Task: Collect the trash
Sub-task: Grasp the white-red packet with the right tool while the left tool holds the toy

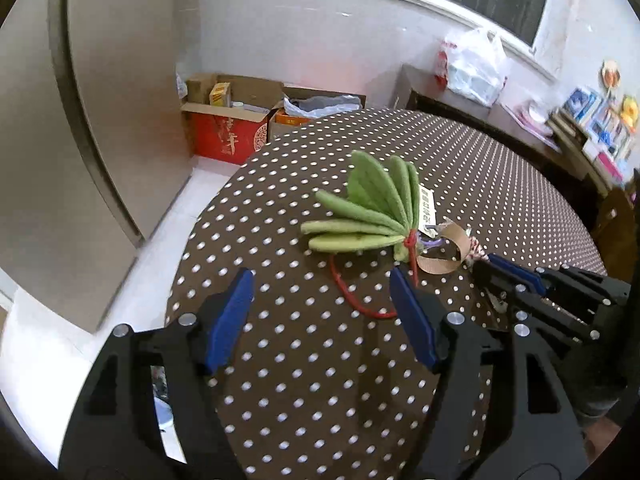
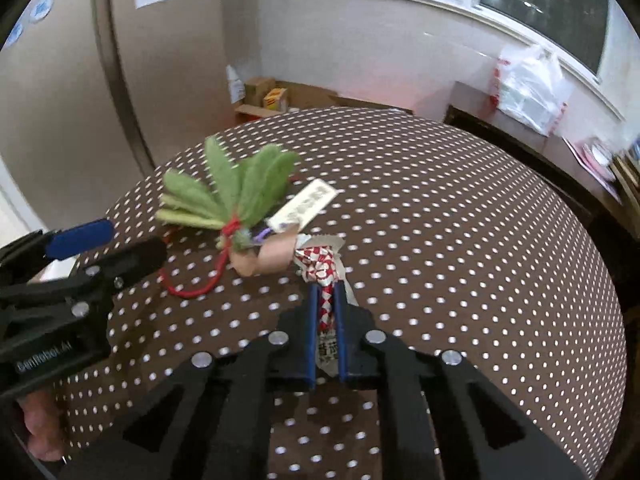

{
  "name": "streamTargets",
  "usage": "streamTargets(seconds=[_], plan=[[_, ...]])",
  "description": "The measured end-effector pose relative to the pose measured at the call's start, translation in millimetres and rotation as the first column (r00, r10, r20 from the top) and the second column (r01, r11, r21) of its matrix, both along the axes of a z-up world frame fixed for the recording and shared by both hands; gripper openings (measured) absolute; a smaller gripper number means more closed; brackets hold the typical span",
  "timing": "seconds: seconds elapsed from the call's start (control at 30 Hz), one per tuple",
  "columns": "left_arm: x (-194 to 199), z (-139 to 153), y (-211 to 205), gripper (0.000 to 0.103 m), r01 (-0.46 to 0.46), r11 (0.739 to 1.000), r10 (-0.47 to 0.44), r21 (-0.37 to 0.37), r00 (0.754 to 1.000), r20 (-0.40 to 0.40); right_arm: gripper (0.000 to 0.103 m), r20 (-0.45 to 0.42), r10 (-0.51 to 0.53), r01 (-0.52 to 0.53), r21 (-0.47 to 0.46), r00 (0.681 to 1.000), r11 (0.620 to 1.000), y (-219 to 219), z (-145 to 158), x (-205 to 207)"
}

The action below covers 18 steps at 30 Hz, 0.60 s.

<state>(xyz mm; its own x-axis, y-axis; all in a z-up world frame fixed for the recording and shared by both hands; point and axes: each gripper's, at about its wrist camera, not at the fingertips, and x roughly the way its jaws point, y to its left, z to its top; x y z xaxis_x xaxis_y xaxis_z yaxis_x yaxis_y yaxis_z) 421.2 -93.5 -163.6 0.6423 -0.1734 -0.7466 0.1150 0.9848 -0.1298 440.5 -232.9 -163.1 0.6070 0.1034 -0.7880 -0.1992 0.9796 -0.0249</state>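
Item: red-and-white checkered wrapper (image 2: 325, 280), crumpled foil or paper with a printed label, joined by a tan ribbon loop (image 2: 276, 258) to a green felt leaf bundle (image 2: 236, 192) with a red cord (image 2: 192, 290) and a white tag (image 2: 304, 204).

Location: on the brown polka-dot tablecloth (image 2: 460, 240); the whole string of pieces lies across the near part of the table, leaves toward the left, wrapper toward the right.

Right gripper (image 2: 325, 300): jaws nearly together, clamped on the wrapper's near end, whose long axis runs straight along the fingers.

Left gripper (image 1: 320, 292): jaws wide apart, holding nothing; the leaf bundle (image 1: 368, 216) lies just ahead of it and slightly right, the cord's loop between its fingers.

Judgement: the right hand is nearer and already has its piece; lifting it would likely drag the leaf bundle along by the ribbon.
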Motion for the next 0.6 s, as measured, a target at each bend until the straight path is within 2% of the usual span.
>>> streamTargets(seconds=[0.23, 0.43, 0.5, 0.6], plan=[[37, -6, -14, 0.07, -0.033, 0.999, 0.034, 0.018, 0.998, -0.048, 0.007, -0.015, -0.117, 0.118, 0.158, 0.993, 0.98, -37, 0, 15], [61, -7, -27, 0.071, -0.032, 0.999, 0.034, 0.03, 0.998, -0.06, 0.007, -0.024, -0.149, 0.151, 0.177, 0.989, 0.973, -42, 1, 26], [65, -6, -31, 0.071, -0.019, 1.0, 0.02, 0.022, 0.998, -0.067, 0.007, -0.029, -0.172, 0.174, 0.192, 0.985, 0.966, -46, 1, 31], [68, -5, -30, 0.071, -0.02, 0.999, 0.016, -0.049, 0.997, -0.081, 0.007, -0.033, -0.209, 0.211, 0.208, 0.977, 0.955, -50, 1, 38]])
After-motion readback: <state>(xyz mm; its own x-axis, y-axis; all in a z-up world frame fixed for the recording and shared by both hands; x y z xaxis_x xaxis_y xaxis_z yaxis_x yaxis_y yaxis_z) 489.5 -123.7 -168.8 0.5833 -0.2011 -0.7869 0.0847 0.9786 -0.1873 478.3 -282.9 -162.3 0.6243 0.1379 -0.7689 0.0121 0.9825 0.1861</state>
